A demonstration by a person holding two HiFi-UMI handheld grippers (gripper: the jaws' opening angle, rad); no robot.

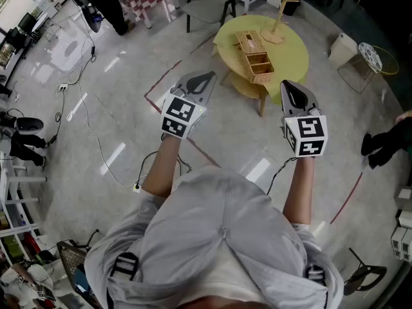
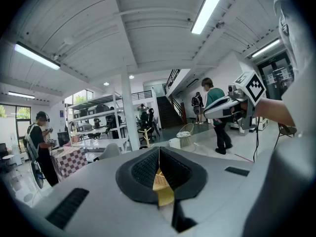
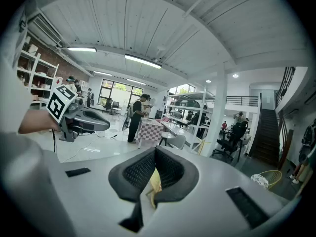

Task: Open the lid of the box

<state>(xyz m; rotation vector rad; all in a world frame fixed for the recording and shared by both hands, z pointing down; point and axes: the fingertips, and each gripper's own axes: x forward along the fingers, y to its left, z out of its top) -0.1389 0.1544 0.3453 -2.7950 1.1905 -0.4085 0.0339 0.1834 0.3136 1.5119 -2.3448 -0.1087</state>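
The box [image 1: 253, 57] is a long rectangular container of woven wicker, tan in colour. It stands on a round yellow-green counter [image 1: 293, 60] with wooden legs. The far part of the box is covered by a flat woven panel. The near part shows an open cavity with woven walls, and its contents cannot be made out. A wooden stand [image 1: 278, 26], an upright post on a round base, stands just beside the box on the far side of the counter.

The left tool [image 1: 203, 79] and the right tool [image 1: 293, 90] are grey moulded shells, each carrying a cube with black-and-white square markers. The pads are black and finely ribbed.

Left tool [image 2: 159, 152]: jaws pressed together, nothing between them.
Right tool [image 3: 155, 154]: jaws pressed together, nothing between them.

Both bare forearms extend forward, side by side, with the tools pointing towards the counter. Both tools hang over the glossy grey floor [image 1: 116, 134], clear of the box.
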